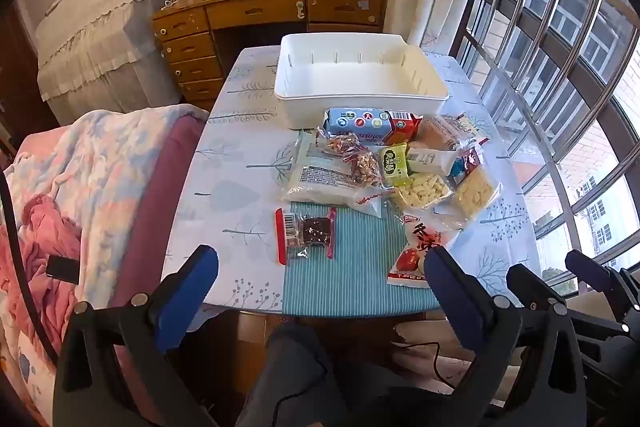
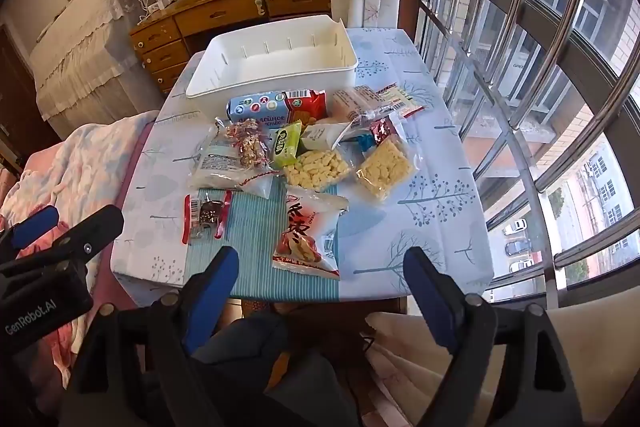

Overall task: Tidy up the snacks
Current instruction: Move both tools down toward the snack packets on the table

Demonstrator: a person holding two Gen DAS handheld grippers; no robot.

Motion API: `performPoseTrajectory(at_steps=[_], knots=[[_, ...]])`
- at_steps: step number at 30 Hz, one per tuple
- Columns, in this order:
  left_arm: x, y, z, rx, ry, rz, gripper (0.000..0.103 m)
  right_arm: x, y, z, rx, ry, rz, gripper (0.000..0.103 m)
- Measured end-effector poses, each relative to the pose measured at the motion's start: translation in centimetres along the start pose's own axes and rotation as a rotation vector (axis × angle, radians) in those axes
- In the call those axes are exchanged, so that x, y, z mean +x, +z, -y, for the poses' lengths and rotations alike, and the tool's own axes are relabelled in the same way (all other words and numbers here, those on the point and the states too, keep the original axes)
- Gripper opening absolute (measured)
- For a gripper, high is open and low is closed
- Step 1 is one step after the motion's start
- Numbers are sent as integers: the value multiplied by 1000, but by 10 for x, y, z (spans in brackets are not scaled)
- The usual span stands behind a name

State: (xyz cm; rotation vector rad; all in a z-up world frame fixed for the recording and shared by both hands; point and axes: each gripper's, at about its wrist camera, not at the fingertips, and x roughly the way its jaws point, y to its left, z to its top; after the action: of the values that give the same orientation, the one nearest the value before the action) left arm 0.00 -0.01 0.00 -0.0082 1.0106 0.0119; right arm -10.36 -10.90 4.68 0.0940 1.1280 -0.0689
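both claws idle, nothing gripped. left gripper [image 1: 320,267] sits at the bottom of its frame with fingers spread wide apart, hovering before the near table edge. right gripper [image 2: 320,263] likewise, fingers wide apart, bottom centre of its frame.

snacks lie in a loose heap mid-frame on the table [image 1: 224,187], none yet in the white bin [image 1: 360,75], which stands in the upper centre just behind the heap and looks empty inside.

items noted:
- red-and-white jujube bag [image 2: 310,235], lower centre of the right view, lying on the striped teal mat [image 2: 256,227]. nearest the right claw.
- small dark bar in clear wrap with red ends [image 1: 306,233], apart from the heap, on the mat's left edge.
- two clear packs of pale puffed pieces [image 2: 316,169], mid-frame.
- blue-and-red biscuit pack [image 1: 370,123], touching the bin's front wall.
- green sachet [image 1: 394,163], nut bars [image 1: 360,167], large pale flat bag [image 1: 320,179] partly under the others.

handling judgement: all light, film-wrapped, likely slippery and crinkly. puffed pieces probably crush easily (pinch the sealed edge, not the belly). jujube bag looks air-puffed and soft; take it by a crimped end seam. biscuit pack is the stiffest, so grip across its short width.
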Motion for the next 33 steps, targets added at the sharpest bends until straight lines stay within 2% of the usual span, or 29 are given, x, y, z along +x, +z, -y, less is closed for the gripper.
performPoseTrajectory(at_steps=[14, 22, 29, 33], knots=[[-4, -2, 4, 2, 18, 33, 102, -2, 4, 5, -3, 13, 28, 85], [-3, 3, -14, -48, 35, -1, 102, -2, 9, -3, -13, 43, 36, 85], [10, 8, -30, -77, 87, -29, 102, 0, 16, -6, -12, 37, 69, 85], [21, 15, -43, -92, 65, -72, 102, 8, 21, -9, -21, 13, 58, 85]])
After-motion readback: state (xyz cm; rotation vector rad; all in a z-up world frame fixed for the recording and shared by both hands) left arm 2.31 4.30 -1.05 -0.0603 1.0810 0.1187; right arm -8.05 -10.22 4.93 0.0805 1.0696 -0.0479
